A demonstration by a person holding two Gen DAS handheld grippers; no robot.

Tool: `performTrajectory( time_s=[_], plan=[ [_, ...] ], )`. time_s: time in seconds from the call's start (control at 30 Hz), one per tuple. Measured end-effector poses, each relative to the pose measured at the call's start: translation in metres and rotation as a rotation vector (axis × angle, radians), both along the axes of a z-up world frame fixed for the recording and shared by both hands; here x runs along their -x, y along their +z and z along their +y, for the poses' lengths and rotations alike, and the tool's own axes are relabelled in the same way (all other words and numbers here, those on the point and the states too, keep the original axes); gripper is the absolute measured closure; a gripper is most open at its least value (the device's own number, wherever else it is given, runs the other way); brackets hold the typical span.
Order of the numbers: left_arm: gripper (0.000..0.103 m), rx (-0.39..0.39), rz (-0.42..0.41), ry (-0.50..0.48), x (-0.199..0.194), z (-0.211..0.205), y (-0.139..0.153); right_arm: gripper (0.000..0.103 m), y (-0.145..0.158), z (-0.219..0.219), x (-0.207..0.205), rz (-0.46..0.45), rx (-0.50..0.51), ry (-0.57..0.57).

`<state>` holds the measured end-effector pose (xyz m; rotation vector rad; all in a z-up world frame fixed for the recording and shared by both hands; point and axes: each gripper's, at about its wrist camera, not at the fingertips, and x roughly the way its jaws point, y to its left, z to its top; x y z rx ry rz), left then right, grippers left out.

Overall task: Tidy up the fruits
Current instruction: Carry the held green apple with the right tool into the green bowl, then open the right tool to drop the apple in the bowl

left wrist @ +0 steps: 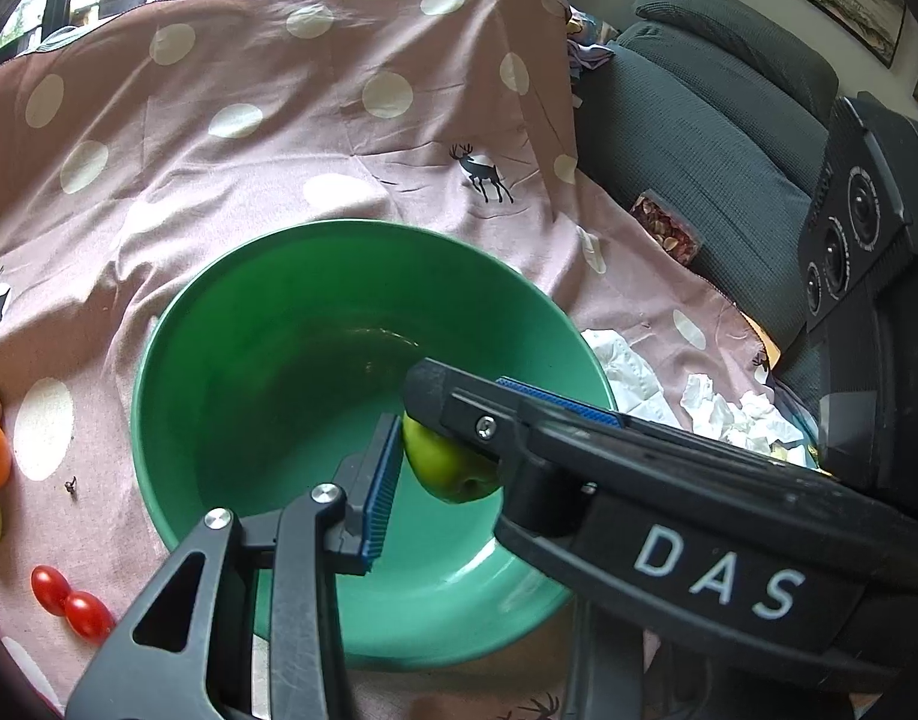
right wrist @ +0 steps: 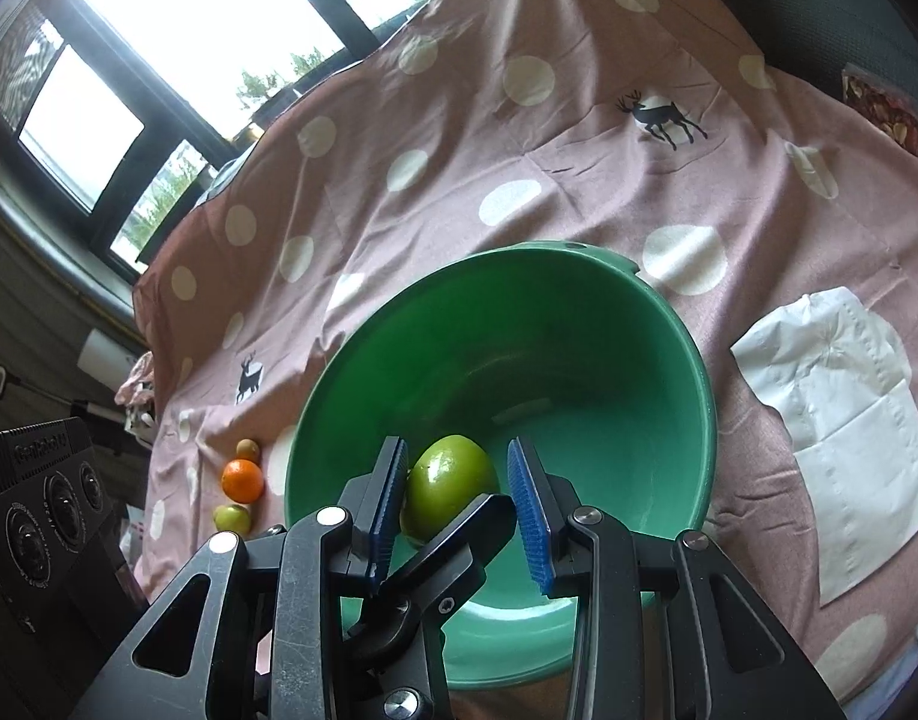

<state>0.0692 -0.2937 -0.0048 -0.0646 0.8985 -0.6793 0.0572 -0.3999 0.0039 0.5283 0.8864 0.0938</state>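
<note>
A green apple (left wrist: 441,471) (right wrist: 453,480) hangs just inside the near rim of a green bowl (left wrist: 279,312) (right wrist: 579,360). My right gripper (right wrist: 456,450) is shut on it, a blue pad on either side. My left gripper (left wrist: 447,450) grips the same apple crosswise. Its left pad (left wrist: 378,492) presses the apple's side, and its other finger (right wrist: 459,534) crosses the apple's near face in the right wrist view. In the left wrist view the right gripper's finger (left wrist: 459,402) covers the apple's top and hides that second left finger.
The bowl stands on a pink spotted cloth (left wrist: 279,120). Left of it lie an orange (right wrist: 242,480), a small green fruit (right wrist: 232,517), a brownish fruit (right wrist: 248,450) and two cherry tomatoes (left wrist: 69,600). White tissue (right wrist: 849,408) lies to the right, and a dark sofa (left wrist: 729,120) stands beyond.
</note>
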Motion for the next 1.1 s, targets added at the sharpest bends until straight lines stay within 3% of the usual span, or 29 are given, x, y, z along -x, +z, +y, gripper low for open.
performTrajectory(
  time_s=[0.3,0.67,1.1],
  plan=[
    [0.067,-0.004,0.044,-0.024,-0.004,-0.006,-0.01,0.065,-0.01,-0.009,-0.002,0.033,-0.017,-0.007],
    [0.067,0.003,0.115,-0.06,-0.009,-0.014,-0.019,0.065,-0.011,-0.008,-0.005,0.065,0.063,-0.03],
    [0.067,-0.021,0.13,-0.048,-0.012,-0.012,-0.022,0.065,-0.012,-0.002,-0.007,0.082,0.124,-0.049]
  ],
)
